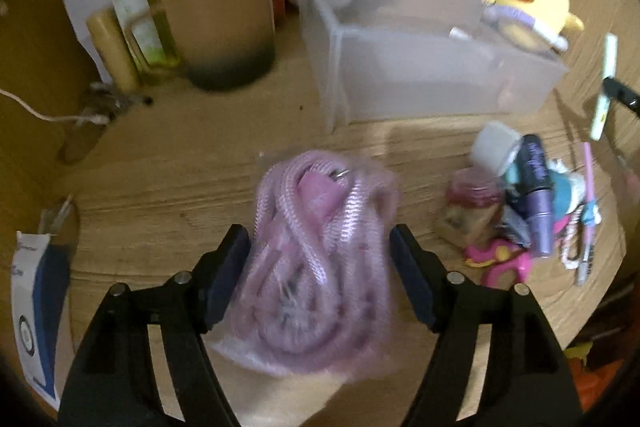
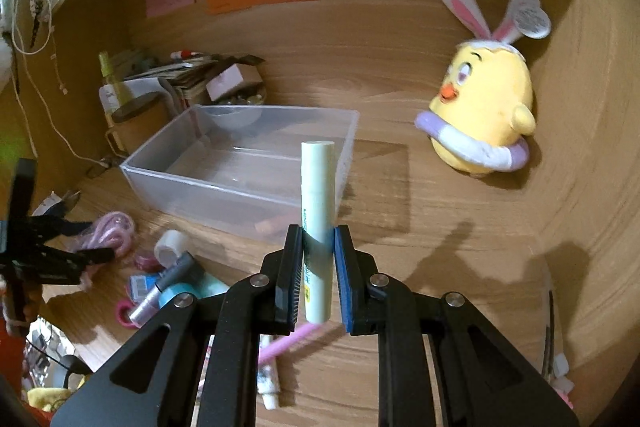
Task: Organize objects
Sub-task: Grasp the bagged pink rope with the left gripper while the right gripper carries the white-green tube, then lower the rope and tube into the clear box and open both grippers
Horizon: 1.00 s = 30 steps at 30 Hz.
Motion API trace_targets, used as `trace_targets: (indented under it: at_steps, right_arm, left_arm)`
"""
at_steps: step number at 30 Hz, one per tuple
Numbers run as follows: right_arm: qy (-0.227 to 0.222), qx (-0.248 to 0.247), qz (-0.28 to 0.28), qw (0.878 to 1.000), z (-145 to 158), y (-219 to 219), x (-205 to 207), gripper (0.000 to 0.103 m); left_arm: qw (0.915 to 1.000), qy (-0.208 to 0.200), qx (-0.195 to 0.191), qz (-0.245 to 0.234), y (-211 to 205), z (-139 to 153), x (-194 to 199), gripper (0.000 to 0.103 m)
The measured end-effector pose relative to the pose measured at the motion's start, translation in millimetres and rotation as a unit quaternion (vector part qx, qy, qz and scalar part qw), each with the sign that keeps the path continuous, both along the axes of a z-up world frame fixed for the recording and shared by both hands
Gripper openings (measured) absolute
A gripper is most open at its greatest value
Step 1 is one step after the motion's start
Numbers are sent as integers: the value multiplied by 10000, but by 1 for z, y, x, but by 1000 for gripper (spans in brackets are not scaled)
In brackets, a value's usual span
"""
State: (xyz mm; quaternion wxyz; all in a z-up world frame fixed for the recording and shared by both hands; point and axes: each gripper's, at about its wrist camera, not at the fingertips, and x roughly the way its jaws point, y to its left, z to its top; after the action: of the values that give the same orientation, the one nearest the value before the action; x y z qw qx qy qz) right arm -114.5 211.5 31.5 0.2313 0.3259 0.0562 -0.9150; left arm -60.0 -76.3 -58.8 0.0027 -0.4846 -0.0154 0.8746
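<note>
From the right wrist view, bare counter lies open from about one to three o'clock, between the clear bin and the yellow chick plush leaning by the back wall. The bin itself blocks twelve to ten o'clock, though its open top gives room from above. At nine o'clock a heap of small cosmetics crowds the counter, with the pink cord bundle just beyond. Behind the bin, a brown cup and stacked clutter fill the corner.
</note>
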Motion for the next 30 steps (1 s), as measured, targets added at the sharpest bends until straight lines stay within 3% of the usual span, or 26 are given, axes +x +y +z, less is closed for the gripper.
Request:
trace_targets:
  at_steps: [5,9,15,21,30]
  right_arm:
    - [21,-14,103,9999,4,-13,-2,14]
    - [38,-14,90,10000,7,-22,-8,14]
    - [58,-56,61,9999,15,-30,-16,14]
    - [116,-60,58,9999,24,-35,-24,14]
    - [259,-107,2,9996,39,-41,-40,14]
  left_arm:
    - [9998,86,-83,-184,3,-4,-13,75]
    - [9993,274,-143,-197,7,-3,-12,60]
    - [9982,590,-40,75,-1,7,0,53]
    - [9934,1091,266,227,-14,38,13,51]
    - [9793,1975,438,110,-13,100,12,51]
